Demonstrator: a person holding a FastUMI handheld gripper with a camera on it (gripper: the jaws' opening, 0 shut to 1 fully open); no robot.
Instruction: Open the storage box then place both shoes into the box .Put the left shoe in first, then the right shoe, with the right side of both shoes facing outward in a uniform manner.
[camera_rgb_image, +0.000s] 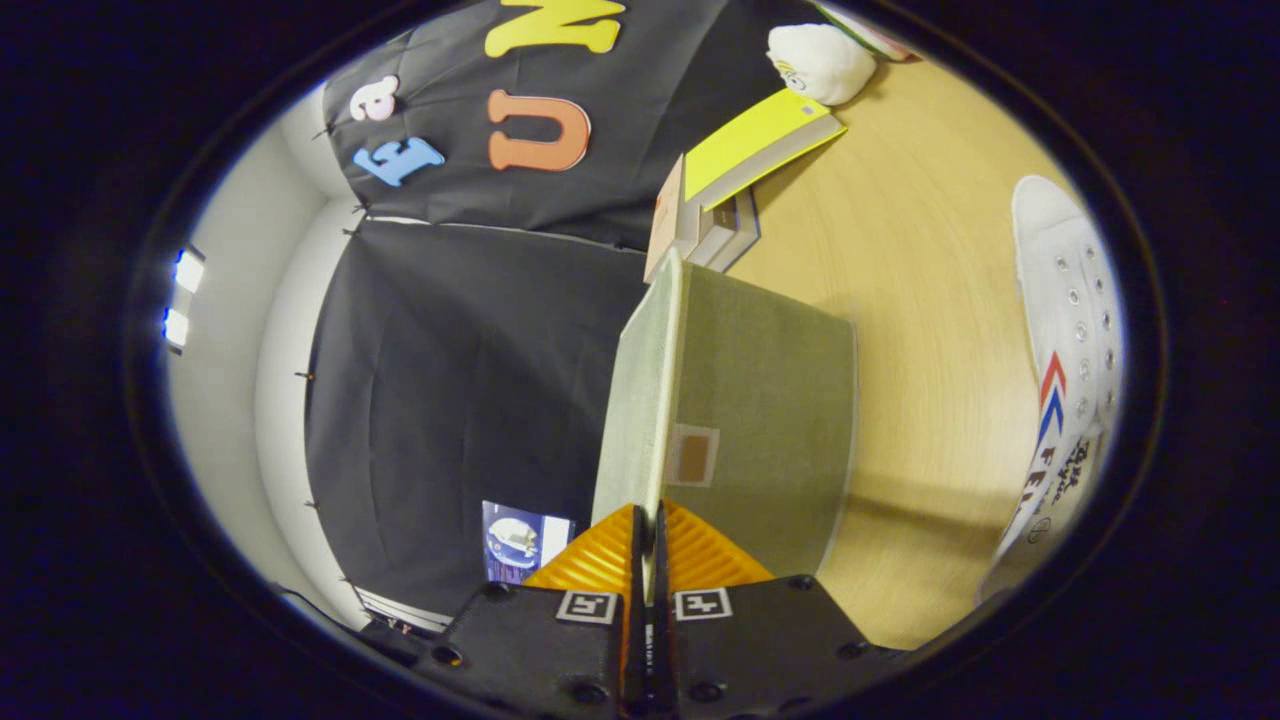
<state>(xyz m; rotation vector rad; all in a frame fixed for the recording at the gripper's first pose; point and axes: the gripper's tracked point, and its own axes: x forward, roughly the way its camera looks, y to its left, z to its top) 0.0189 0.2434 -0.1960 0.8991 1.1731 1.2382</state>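
Jaws (648, 545) pinched narrow on lid (640, 400) edge of storage box (765, 420); lid's long axis runs straight ahead from jaws. White shoe (1065, 370) beyond box on bench (930, 260), well apart.

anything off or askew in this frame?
Nothing damaged or spilled. The gripper is shut on the storage box lid, which is lifted off the green box. A white shoe lies on the wooden table beyond the box. A yellow-covered book overhangs the stack under it.
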